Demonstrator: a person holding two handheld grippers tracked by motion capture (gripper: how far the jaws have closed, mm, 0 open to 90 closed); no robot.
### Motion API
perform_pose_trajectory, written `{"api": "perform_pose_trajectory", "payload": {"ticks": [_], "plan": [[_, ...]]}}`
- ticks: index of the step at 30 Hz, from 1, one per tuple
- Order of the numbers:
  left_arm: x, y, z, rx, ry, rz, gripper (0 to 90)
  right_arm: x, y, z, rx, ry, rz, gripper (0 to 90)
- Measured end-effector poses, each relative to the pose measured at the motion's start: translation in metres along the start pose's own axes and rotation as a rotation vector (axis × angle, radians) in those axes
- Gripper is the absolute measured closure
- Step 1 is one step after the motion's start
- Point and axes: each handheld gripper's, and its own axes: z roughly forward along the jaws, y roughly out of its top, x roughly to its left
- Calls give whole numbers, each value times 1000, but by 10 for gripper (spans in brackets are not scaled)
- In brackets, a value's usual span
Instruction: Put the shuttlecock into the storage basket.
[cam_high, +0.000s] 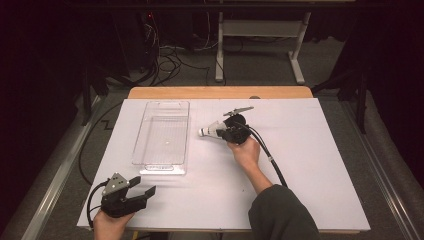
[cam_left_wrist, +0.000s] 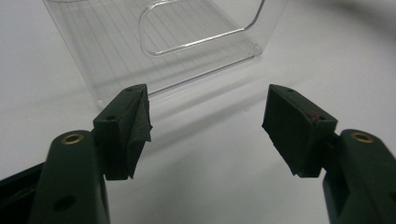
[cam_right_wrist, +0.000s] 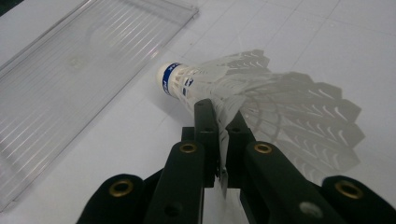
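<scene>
One shuttlecock (cam_high: 210, 131), one clear plastic tray (cam_high: 162, 137), two grippers, one white table (cam_high: 310, 150)

White table top (cam_high: 310, 165) over a wooden board, clear plastic tray (cam_high: 162, 135) lying left of centre toward the far edge, white shuttlecock (cam_high: 209, 131) resting near the centre

No legible text on shuttlecock (cam_right_wrist: 261, 100)

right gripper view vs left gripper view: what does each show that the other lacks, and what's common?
Right gripper view: a white shuttlecock with a blue-banded cork, its skirt pinched between the shut jaws of the right gripper. Left gripper view: the left gripper with jaws wide apart and nothing between them, facing the handle cutout of the clear plastic tray. Both: that tray and the white tabletop.
</scene>
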Motion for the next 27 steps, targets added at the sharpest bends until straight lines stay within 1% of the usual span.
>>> {"api": "perform_pose_trajectory", "payload": {"ticks": [11,17,27], "plan": [[0,0,-1,-1,2,-3,329,9,1,-17,-16,16,-31,893],[0,0,-1,-4,5,-6,328,12,5,-27,-30,24,-38,893],[0,-1,-2,-5,5,-6,329,16,8,-38,-36,41,-50,893]]}}
